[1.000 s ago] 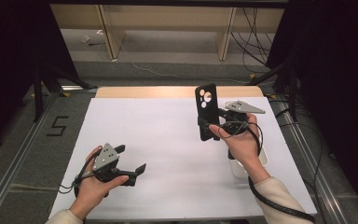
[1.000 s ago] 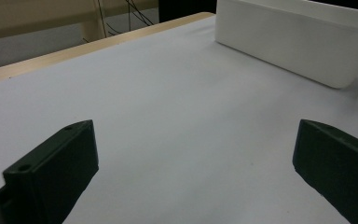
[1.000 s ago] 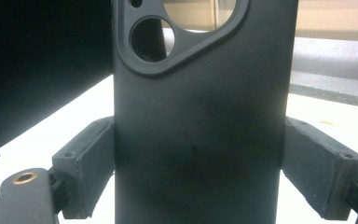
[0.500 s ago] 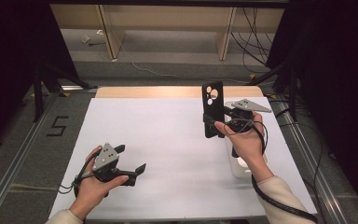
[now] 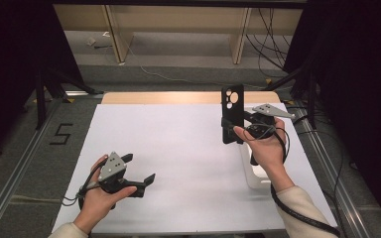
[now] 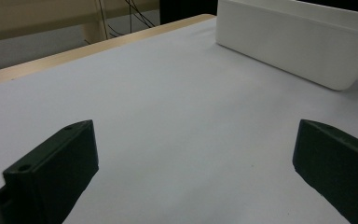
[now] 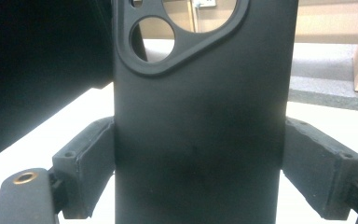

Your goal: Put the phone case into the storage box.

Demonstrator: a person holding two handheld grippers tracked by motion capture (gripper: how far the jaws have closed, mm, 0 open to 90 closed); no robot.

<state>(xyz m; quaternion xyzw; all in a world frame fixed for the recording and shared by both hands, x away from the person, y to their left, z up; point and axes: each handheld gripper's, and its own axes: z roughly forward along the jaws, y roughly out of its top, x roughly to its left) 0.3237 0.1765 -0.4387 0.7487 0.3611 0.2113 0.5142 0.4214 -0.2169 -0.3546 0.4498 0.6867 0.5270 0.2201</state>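
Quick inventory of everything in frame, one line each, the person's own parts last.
phone case: 1, black, held upright above the table's right side, camera cut-outs at the top.
white tray: 1, white, on the table's right side, under the right hand.
table sheet: 1, white, covers the tabletop.
wooden strip: 1, light wood, along the table's far edge.
floor mark "5": 1, black, left of the table.
left gripper: 1, black with grey plate, low over the near-left of the table, jaws open.
right gripper: 1, black with grey plate, jaws closed on the phone case's edges.
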